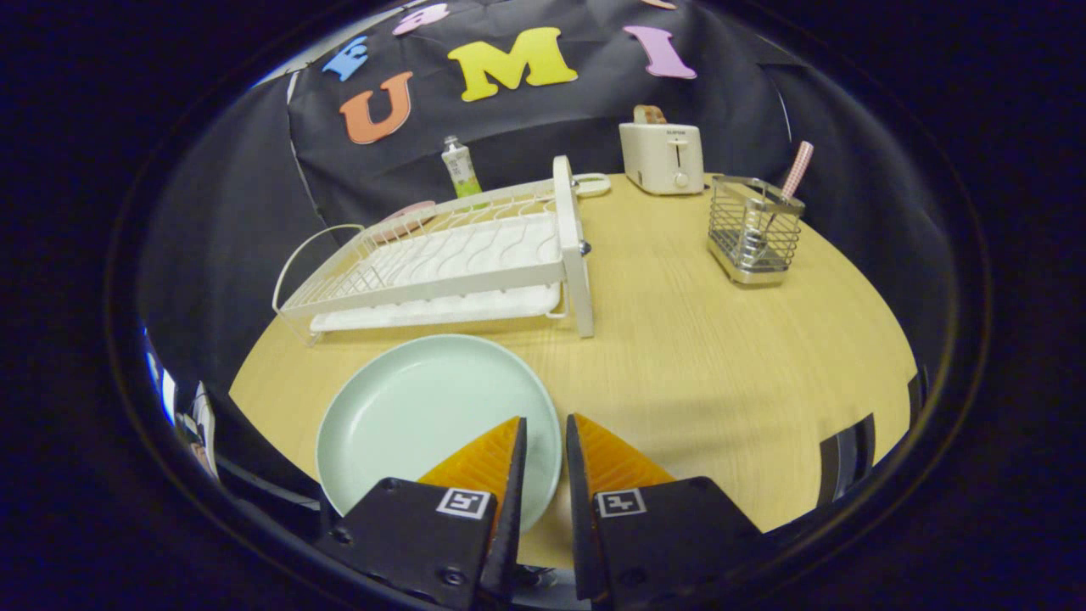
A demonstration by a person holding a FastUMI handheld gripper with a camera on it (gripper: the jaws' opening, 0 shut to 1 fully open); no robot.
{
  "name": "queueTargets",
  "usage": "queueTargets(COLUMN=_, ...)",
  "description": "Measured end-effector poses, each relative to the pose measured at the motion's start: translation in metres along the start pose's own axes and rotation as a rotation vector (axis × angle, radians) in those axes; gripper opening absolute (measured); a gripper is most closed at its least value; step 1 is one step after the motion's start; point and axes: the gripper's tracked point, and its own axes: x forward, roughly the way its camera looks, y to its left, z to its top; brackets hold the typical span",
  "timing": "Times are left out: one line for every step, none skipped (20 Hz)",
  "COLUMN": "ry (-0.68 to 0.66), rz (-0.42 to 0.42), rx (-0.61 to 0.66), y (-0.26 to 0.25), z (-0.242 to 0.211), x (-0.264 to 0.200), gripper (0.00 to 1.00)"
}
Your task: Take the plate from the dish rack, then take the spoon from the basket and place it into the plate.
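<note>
The pale green plate (424,416) lies flat on the wooden table in front of the white dish rack (458,255), which stands without dishes. My gripper (545,420) hovers over the plate's right rim, one finger above the plate and the other above the table. Its fingers stand a narrow gap apart with nothing pressed between them. The spoon (793,178), with a pink checked handle, stands upright in the wire basket (753,229), far beyond the fingers to the right.
A white toaster (662,157) holding a slice of bread stands at the table's back edge behind the basket. A small bottle (459,167) stands behind the rack. Bare tabletop (696,356) stretches between the plate and the basket.
</note>
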Motion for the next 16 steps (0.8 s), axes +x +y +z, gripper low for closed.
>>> queueTargets(ry=-0.045, rz=-0.048, rx=-0.002, y=-0.009, z=0.006, x=-0.002, gripper=0.43)
queueTargets(ry=-0.09, rz=-0.111, rx=-0.013, y=-0.022, z=0.013, x=-0.004, gripper=0.56)
queueTargets(ry=-0.128, rz=-0.156, rx=-0.02, y=-0.03, z=0.019, x=-0.008, gripper=0.82)
queueTargets(ry=-0.152, rz=-0.19, rx=-0.016, y=-0.038, z=0.023, x=-0.006, gripper=0.89)
queueTargets(ry=-0.167, rz=-0.202, rx=-0.003, y=-0.045, z=0.024, x=-0.008, gripper=0.99)
queueTargets(ry=-0.175, rz=-0.199, rx=0.003, y=-0.049, z=0.026, x=-0.005, gripper=1.0)
queueTargets(ry=-0.185, rz=-0.191, rx=0.007, y=-0.054, z=0.028, x=-0.006, gripper=1.0)
queueTargets(ry=-0.2, rz=-0.19, rx=0.003, y=-0.061, z=0.032, x=-0.006, gripper=1.0)
queueTargets(ry=-0.221, rz=-0.204, rx=-0.01, y=-0.072, z=0.038, x=-0.006, gripper=1.0)
queueTargets(ry=-0.248, rz=-0.21, rx=-0.028, y=-0.082, z=0.046, x=-0.008, gripper=1.0)
queueTargets(ry=-0.273, rz=-0.213, rx=-0.035, y=-0.092, z=0.053, x=-0.009, gripper=1.0)
queueTargets(ry=-0.3, rz=-0.213, rx=-0.031, y=-0.103, z=0.061, x=-0.012, gripper=1.0)
queueTargets(ry=-0.325, rz=-0.211, rx=-0.02, y=-0.113, z=0.071, x=-0.013, gripper=1.0)
queueTargets(ry=-0.347, rz=-0.212, rx=-0.005, y=-0.126, z=0.08, x=-0.015, gripper=1.0)
queueTargets(ry=-0.363, rz=-0.214, rx=0.004, y=-0.138, z=0.088, x=-0.017, gripper=1.0)
queueTargets(ry=-0.381, rz=-0.224, rx=0.019, y=-0.152, z=0.098, x=-0.02, gripper=1.0)
